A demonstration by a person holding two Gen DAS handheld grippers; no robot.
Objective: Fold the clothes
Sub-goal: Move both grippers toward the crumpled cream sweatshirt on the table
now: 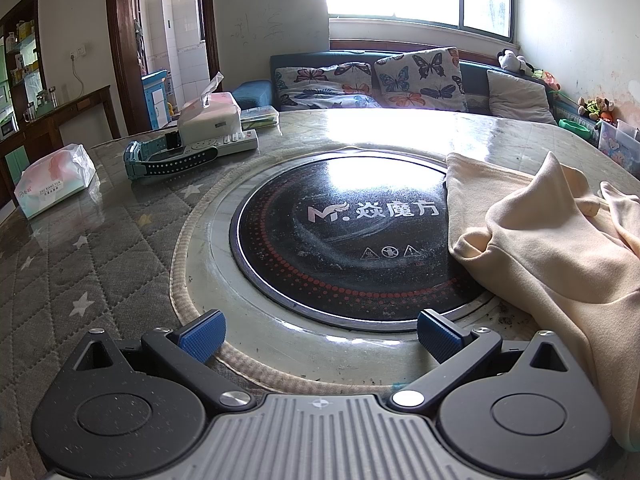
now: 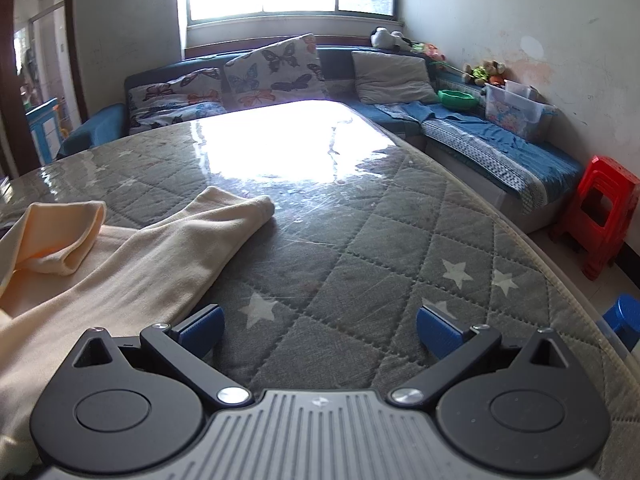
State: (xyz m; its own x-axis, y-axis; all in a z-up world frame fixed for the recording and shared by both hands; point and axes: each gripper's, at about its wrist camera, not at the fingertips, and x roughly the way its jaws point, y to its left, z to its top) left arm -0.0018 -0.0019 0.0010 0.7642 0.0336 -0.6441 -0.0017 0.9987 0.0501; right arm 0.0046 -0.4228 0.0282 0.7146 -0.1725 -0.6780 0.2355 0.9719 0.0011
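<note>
Where cream garment point(image 2: 120, 264) ends, bare quilted table point(image 2: 360, 240) rightward.

A cream garment point(image 1: 532, 240) lay rumpled and unfolded on the desk point(image 2: 360, 248), one sleeve point(image 2: 224, 220) stretched flat, another bunched.

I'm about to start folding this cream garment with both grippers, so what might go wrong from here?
1. Part of the cream garment lies over the dusty black cooktop; dragging it across could soil the fabric.
2. The watch and remote lie near the cooktop; a sweeping fold may knock them.
3. Both the left gripper and right gripper have open, empty jaws; the bunched sleeve might fold in unevenly.
</note>
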